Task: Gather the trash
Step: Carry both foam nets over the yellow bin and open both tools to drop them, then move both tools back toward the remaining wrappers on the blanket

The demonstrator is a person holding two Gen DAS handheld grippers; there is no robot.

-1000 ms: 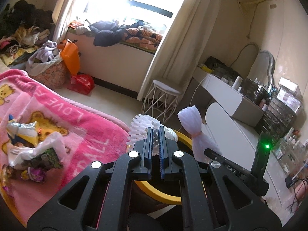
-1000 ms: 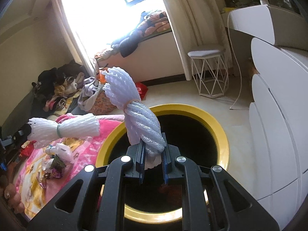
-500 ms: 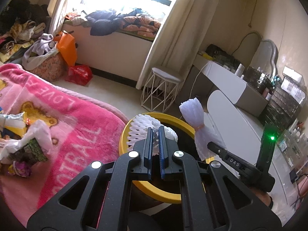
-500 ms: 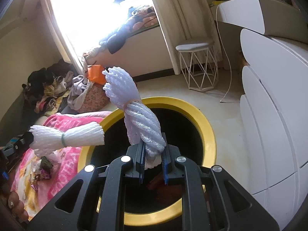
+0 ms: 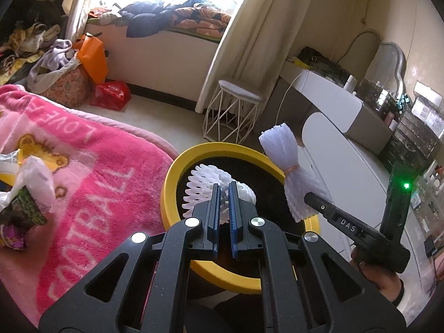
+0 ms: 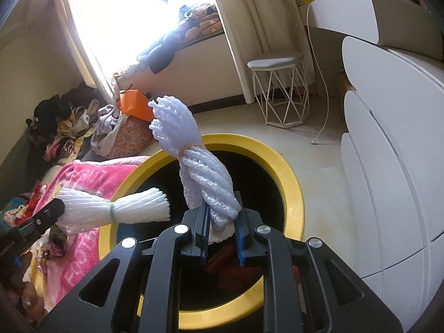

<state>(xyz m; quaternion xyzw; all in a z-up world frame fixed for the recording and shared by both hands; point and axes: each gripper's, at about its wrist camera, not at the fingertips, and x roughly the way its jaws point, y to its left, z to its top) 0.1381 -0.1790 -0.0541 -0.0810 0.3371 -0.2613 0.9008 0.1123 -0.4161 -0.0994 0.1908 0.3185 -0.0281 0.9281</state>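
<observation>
Left claw (image 5: 224, 194) clamped on white foam net (image 5: 206, 183), now lower and over bin (image 5: 177, 166) mouth; earlier beside pink blanket (image 5: 91, 166). Right claw (image 6: 222, 222) jaws opening, second foam net (image 6: 205, 177) between them, upright above bin, hardly moved.

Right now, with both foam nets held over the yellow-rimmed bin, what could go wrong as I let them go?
1. The right gripper is opening, but its twisted foam net stands tall and leans toward the far rim; it may tip out over the bin's rim.
2. The left gripper's net hangs across the near rim beside the pink blanket, so it could drop onto the bed.
</observation>
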